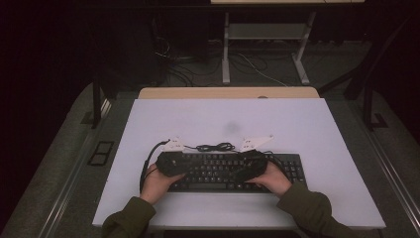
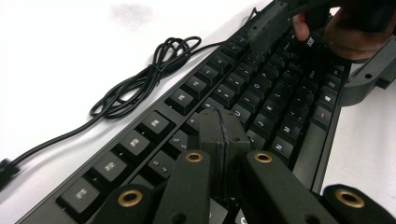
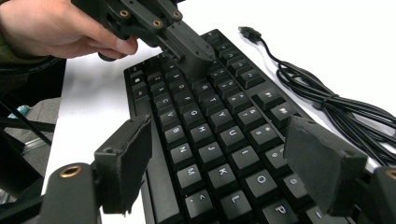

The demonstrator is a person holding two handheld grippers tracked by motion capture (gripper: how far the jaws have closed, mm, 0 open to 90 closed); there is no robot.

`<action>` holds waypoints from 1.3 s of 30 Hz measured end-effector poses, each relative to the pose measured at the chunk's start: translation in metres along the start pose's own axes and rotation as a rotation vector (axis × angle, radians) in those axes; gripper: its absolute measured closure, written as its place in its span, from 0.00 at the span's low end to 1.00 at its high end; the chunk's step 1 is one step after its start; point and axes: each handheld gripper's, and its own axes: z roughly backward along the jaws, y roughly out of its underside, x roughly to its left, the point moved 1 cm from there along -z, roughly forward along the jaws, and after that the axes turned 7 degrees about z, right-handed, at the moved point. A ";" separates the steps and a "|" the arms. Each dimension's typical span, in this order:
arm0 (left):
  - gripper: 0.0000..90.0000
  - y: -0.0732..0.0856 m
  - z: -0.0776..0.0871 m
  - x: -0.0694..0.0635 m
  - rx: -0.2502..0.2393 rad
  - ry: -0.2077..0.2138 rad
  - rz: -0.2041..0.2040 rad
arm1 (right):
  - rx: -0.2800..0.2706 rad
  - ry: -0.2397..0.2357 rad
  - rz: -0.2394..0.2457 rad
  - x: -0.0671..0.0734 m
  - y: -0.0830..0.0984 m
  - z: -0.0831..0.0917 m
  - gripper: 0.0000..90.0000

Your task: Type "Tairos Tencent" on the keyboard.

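A black keyboard [image 1: 292,168] lies across the front of the white tabletop [image 1: 277,119]. Its black cable [image 1: 216,147] is coiled just behind it. My left gripper [image 1: 184,166] points along the keyboard's left half. In the left gripper view its pads [image 2: 224,135] are pressed together with nothing between them, low over the letter keys [image 2: 261,107]. The right gripper view shows that shut tip [image 3: 198,58] resting on the upper key rows. My right gripper [image 3: 222,163] hangs over the right half with its jaws wide apart, holding nothing, above the keys [image 3: 210,135].
The coiled cable [image 3: 327,102] ends in a loose USB plug [image 3: 247,31] on the white surface. A wooden desk edge [image 1: 228,92] borders the back. Behind it stand a white table frame [image 1: 262,32] and floor cables. Bare tabletop lies behind the keyboard.
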 end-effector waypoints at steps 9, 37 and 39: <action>0.99 0.001 -0.013 -0.003 0.042 -0.001 -0.007 | -0.004 0.019 -0.005 -0.003 0.006 0.009 0.23; 0.93 0.001 -0.016 -0.004 0.051 -0.013 -0.007 | -0.030 0.011 -0.020 -0.008 0.006 0.015 0.23; 0.92 0.001 -0.015 -0.004 0.048 -0.013 -0.005 | -0.030 0.014 -0.021 -0.009 0.007 0.016 0.23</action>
